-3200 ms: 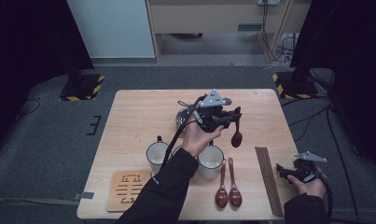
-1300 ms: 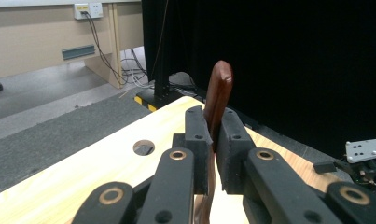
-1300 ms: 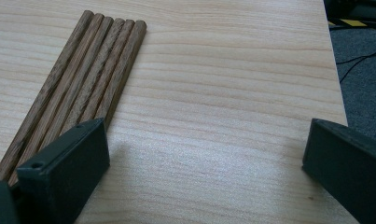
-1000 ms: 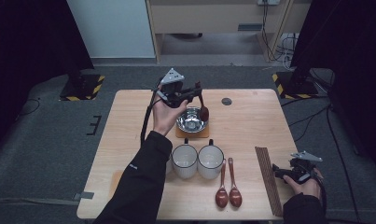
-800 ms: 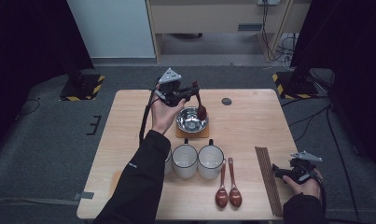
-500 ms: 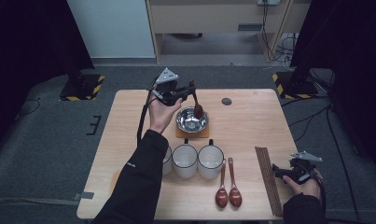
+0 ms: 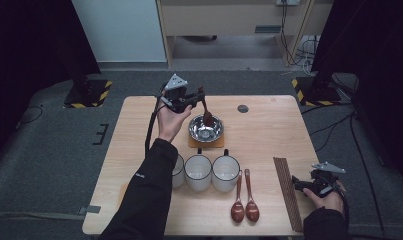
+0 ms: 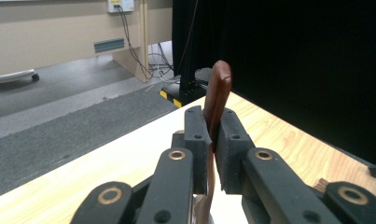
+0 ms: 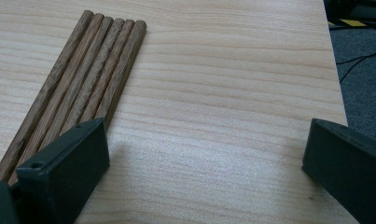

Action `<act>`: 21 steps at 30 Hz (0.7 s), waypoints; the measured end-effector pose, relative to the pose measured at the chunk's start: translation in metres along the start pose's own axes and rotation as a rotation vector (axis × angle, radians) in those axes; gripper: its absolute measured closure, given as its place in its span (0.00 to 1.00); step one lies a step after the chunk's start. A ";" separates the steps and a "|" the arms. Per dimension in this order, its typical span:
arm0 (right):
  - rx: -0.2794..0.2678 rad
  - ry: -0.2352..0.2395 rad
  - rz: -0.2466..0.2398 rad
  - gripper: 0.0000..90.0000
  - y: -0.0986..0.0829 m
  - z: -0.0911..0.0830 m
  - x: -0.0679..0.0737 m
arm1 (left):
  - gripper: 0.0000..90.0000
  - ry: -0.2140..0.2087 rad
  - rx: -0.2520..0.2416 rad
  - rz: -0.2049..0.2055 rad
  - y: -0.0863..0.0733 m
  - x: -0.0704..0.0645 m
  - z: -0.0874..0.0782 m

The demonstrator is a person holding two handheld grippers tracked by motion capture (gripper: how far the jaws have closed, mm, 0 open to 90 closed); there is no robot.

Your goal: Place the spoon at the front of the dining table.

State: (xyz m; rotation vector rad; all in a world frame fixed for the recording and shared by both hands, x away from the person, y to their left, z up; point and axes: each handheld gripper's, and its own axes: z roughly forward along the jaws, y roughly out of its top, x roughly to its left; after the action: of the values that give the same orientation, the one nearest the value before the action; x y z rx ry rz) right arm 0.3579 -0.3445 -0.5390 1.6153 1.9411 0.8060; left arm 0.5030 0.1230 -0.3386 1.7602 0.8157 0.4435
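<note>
- Left gripper: jaws closed on the handle of a brown wooden spoon, held near-upright. Its bowl end has come down into the steel bowl, where 3.2 s ago it hung clear over bare table.
- In the left gripper view, the spoon handle rises between the two closed jaws.
- Steel bowl: now seated on a wooden coaster behind three white mugs; the left hand has drawn slightly back over the last second.
- Right gripper: unmoved at the table's near right, jaws wide apart and empty, beside the wooden chopsticks.
- Reading: placement looks nearly done; release probably comes next. Two more spoons wait near the mugs.
</note>
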 end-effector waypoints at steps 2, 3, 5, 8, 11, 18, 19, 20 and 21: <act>0.000 0.000 0.000 0.01 0.000 0.000 0.000 | 0.93 0.005 0.000 -0.007 -0.003 0.003 0.001; 0.000 -0.001 -0.001 0.01 0.000 0.000 0.000 | 0.93 0.010 0.005 -0.012 -0.007 0.006 0.002; 0.000 -0.001 -0.001 0.01 0.000 0.000 0.000 | 0.93 0.012 0.010 -0.017 -0.010 0.009 0.003; 0.000 -0.001 -0.001 0.01 0.000 0.000 0.000 | 0.93 0.026 0.017 -0.021 -0.013 0.013 0.004; 0.000 -0.001 -0.001 0.01 0.000 0.000 0.000 | 0.93 0.033 0.018 -0.023 -0.016 0.016 0.005; 0.000 -0.001 -0.001 0.01 0.000 0.000 0.000 | 0.93 0.058 0.033 -0.005 -0.025 0.020 0.011; 0.000 -0.001 -0.001 0.01 0.000 0.000 0.000 | 0.93 0.062 0.035 -0.005 -0.027 0.021 0.012; 0.000 -0.001 -0.001 0.01 0.000 0.000 0.000 | 0.93 0.062 0.035 -0.005 -0.027 0.021 0.012; 0.000 -0.001 -0.001 0.01 0.000 0.000 0.000 | 0.93 0.062 0.037 -0.008 -0.029 0.022 0.014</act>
State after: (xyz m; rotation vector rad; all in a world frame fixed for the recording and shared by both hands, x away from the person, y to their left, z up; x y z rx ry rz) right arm 0.3580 -0.3445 -0.5390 1.6145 1.9412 0.8047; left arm 0.5185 0.1343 -0.3726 1.7839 0.8788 0.4825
